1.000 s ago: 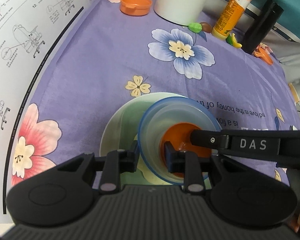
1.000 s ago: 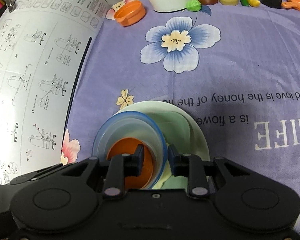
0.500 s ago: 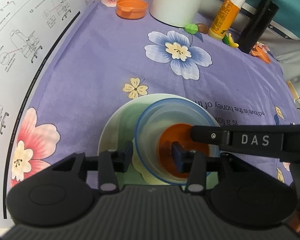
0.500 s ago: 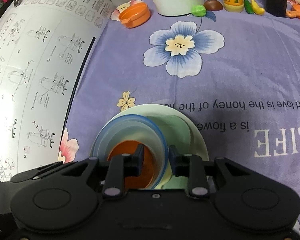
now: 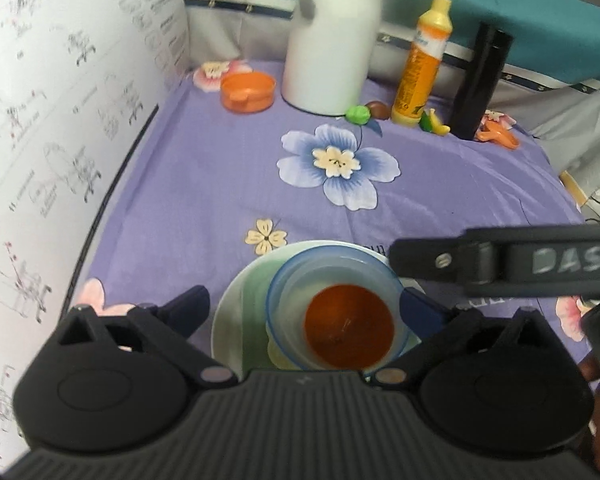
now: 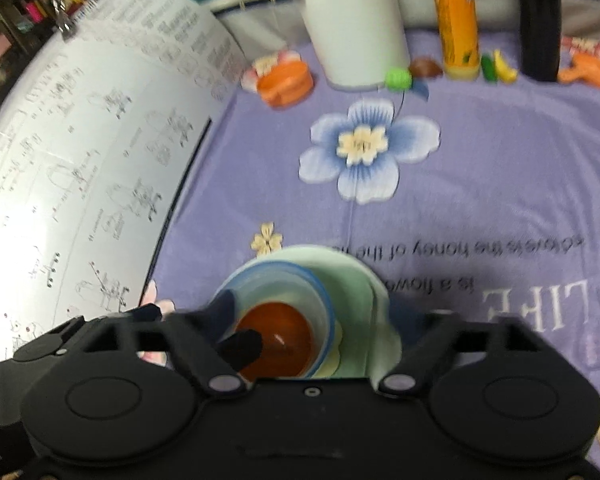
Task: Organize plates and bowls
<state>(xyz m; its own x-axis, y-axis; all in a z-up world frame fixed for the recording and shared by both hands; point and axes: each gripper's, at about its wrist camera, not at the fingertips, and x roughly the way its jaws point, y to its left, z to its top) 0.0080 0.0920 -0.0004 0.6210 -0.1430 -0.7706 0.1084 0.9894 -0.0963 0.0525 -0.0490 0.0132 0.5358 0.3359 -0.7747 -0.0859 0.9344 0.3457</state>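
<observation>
Purple flowered tablecloth [image 5: 220,168], near edge: pale green plate [image 5: 236,320] carrying a blue-rimmed clear bowl [image 5: 284,284] with an orange bowl [image 5: 348,328] nested inside. Left gripper [image 5: 304,308] and right gripper [image 6: 312,320]: jaws just sprung wide, straddling the stack, pads clear of it, nothing held. Far left corner: one loose orange bowl [image 5: 248,90] beside a white jug [image 5: 332,40]. Judged best: lift straight off without nudging the stack, then fetch the stray.
</observation>
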